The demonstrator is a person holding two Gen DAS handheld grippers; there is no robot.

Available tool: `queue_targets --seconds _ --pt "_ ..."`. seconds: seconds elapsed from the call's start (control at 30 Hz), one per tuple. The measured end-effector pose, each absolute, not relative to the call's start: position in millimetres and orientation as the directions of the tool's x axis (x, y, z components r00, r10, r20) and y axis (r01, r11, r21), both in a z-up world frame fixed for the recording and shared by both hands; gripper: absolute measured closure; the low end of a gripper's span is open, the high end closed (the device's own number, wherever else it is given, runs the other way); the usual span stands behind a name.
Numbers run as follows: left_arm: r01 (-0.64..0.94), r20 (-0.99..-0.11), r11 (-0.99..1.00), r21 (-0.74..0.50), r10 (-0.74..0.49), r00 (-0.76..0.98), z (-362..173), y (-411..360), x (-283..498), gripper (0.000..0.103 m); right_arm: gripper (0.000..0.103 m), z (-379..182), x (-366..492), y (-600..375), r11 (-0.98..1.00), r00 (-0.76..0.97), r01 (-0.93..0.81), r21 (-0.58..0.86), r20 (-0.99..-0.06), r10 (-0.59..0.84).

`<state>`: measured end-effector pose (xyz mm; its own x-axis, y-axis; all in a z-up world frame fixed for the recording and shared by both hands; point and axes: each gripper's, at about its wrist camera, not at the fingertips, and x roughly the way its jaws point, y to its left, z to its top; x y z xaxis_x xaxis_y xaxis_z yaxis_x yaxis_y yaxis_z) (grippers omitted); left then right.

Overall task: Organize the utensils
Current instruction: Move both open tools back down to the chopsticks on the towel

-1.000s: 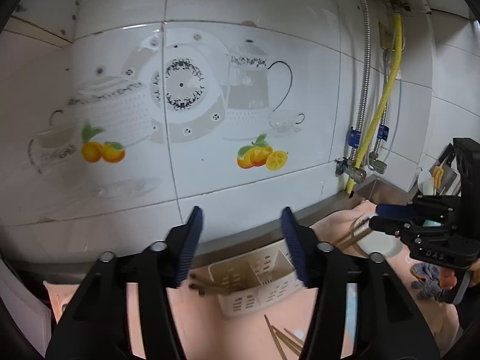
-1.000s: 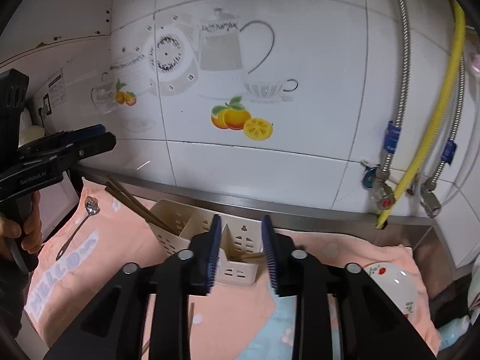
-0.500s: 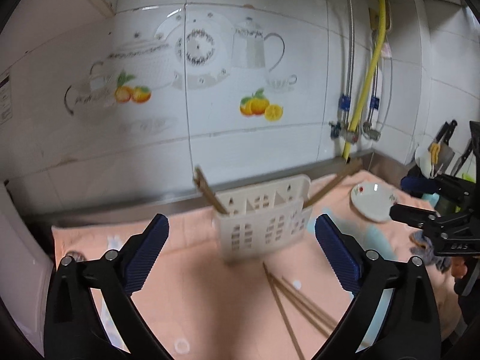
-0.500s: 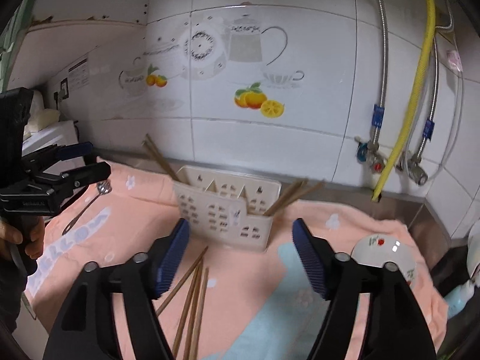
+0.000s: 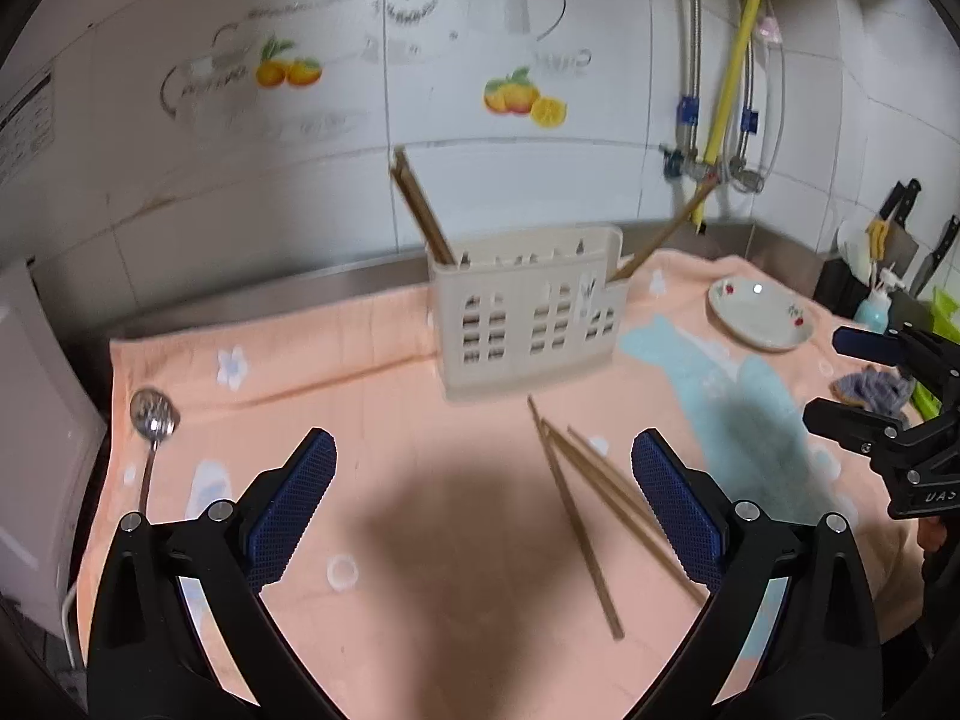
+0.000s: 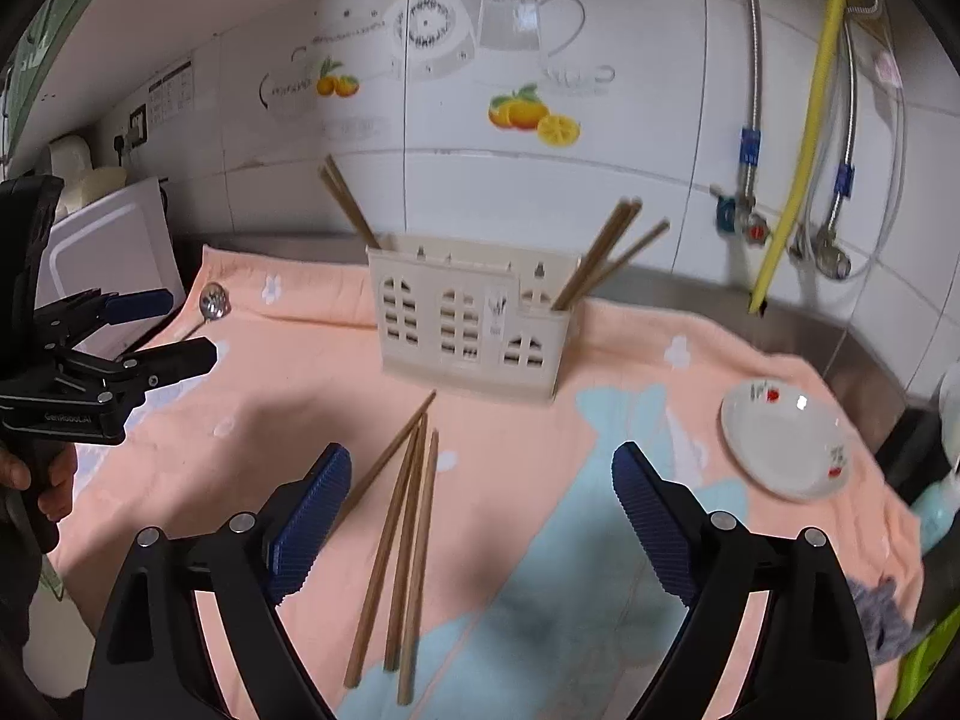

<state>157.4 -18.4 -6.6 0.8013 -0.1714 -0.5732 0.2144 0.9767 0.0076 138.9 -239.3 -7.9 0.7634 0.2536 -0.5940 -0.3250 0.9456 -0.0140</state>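
Note:
A cream slotted utensil holder (image 5: 522, 312) (image 6: 468, 324) stands on the peach towel (image 5: 390, 420) by the tiled wall. Brown chopsticks lean out of its left end (image 5: 420, 210) (image 6: 348, 204) and its right end (image 5: 666, 234) (image 6: 606, 252). Three loose chopsticks (image 5: 576, 498) (image 6: 402, 540) lie on the towel in front of it. A metal spoon (image 5: 153, 414) (image 6: 214, 302) rests at the towel's left edge. My left gripper (image 5: 480, 441) (image 6: 186, 327) is open and empty, left of the loose chopsticks. My right gripper (image 6: 480, 451) (image 5: 831, 375) hovers over them, jaws opening, nothing between them.
A white flowered saucer (image 5: 759, 315) (image 6: 786, 438) lies right of the holder, with a grey rag (image 5: 870, 390) nearer the front. Knives (image 5: 900, 210) stand at the far right. A white appliance (image 6: 108, 240) borders the towel's left. A yellow hose (image 6: 810, 120) and metal pipes run down the wall.
Both grippers let go of chopsticks at the holder, opened wide and drew back and down. The chopsticks now lean in the holder's two ends. The loose chopsticks and spoon came into view.

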Motion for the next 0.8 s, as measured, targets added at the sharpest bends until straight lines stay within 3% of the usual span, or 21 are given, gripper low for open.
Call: queue_targets --seconds 0.47,0.8 --pt "0.155 -0.633 0.988 -0.010 -0.127 0.764 -46 -6 137 0.005 0.018 -79 109 -228 0.942 0.677 -0.334 0.026 -0.689 0.259" --pt "0.123 -0.668 0.992 -0.030 -0.112 0.735 -66 1 134 0.005 0.042 -111 103 -228 0.942 0.614 -0.326 0.081 -0.739 0.276"
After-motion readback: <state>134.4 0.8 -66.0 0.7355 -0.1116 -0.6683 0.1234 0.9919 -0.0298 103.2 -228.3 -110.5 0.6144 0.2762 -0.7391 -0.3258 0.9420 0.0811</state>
